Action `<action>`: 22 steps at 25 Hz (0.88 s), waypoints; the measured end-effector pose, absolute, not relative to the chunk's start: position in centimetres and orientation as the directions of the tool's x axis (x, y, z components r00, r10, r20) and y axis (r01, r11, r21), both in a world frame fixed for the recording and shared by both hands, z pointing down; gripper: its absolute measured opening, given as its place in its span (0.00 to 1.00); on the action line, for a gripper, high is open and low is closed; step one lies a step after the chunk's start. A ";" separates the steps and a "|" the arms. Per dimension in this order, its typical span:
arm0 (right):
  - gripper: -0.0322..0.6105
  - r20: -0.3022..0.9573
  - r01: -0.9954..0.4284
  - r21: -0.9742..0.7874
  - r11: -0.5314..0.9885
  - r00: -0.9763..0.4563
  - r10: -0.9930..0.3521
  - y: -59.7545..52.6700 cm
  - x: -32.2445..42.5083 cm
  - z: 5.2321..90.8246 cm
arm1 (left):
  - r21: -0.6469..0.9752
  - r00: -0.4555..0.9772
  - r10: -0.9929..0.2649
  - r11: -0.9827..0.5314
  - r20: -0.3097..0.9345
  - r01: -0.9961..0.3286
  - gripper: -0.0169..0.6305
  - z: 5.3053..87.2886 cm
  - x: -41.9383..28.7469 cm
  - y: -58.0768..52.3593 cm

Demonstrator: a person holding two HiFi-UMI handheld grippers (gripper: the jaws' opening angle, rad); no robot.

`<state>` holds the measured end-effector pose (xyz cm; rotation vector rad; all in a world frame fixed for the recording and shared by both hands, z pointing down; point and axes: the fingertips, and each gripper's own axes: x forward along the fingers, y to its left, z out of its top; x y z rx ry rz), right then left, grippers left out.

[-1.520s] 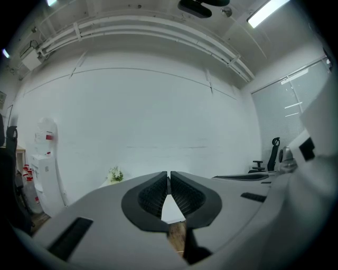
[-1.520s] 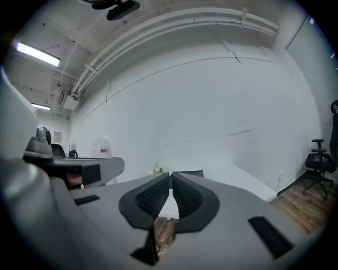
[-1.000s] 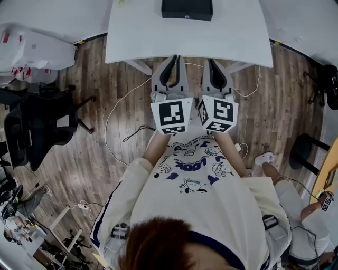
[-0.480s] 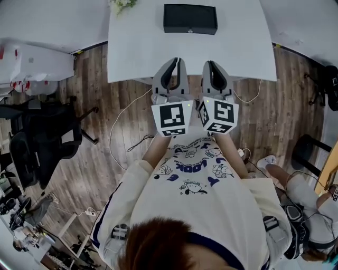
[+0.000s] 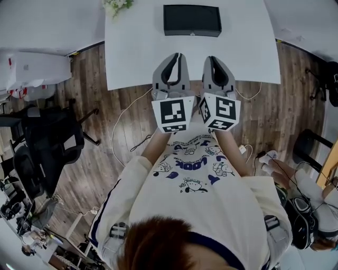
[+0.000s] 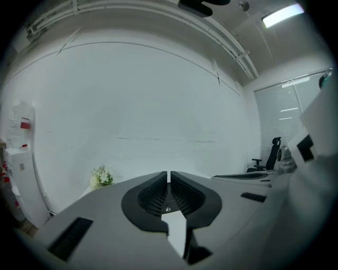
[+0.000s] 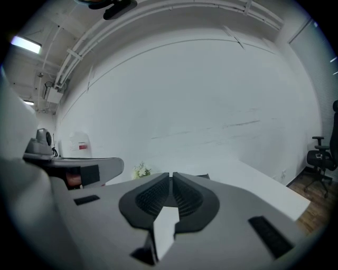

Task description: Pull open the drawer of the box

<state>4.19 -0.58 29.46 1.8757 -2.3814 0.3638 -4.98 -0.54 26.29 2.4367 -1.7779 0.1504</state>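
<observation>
A black box [image 5: 191, 20] with a small knob on its front face lies at the far side of the white table [image 5: 137, 58]. My left gripper [image 5: 176, 57] and right gripper [image 5: 211, 60] hover side by side over the table's near edge, well short of the box. Both are shut with nothing between the jaws. In the left gripper view my left gripper [image 6: 168, 174] points at a white wall; in the right gripper view my right gripper [image 7: 171, 174] does too, and a dark corner of the box [image 7: 203, 176] shows just beyond its tips.
White flowers [image 5: 117, 5] stand at the table's far left corner. A black office chair [image 5: 47, 134] is on the wooden floor to the left, cables trail under the table, and another person's legs [image 5: 296, 195] are at the right.
The table and box have drawn nearer in the head view, and both grippers now reach over the table's near edge. Their jaws stay shut.
</observation>
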 end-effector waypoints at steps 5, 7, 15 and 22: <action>0.11 0.234 -0.970 -0.132 0.203 -0.229 -0.945 -1.7 3.9 30.2 | 0.066 0.307 -0.936 -0.300 0.171 -0.952 0.07 27.5 -5.6 -1.8; 0.11 0.245 -0.971 -0.131 0.200 -0.227 -0.943 -2.0 4.0 30.5 | 0.074 0.307 -0.934 -0.298 0.180 -0.952 0.07 27.9 -5.6 -2.2; 0.11 0.279 -0.975 -0.131 0.181 -0.212 -0.937 -3.8 4.8 31.8 | 0.077 0.306 -0.922 -0.296 0.239 -0.952 0.07 29.9 -5.1 -4.0; 0.11 0.317 -0.972 -0.125 0.197 -0.228 -0.921 -5.8 5.9 33.1 | 0.100 0.312 -0.904 -0.296 0.292 -0.950 0.07 31.6 -3.7 -5.9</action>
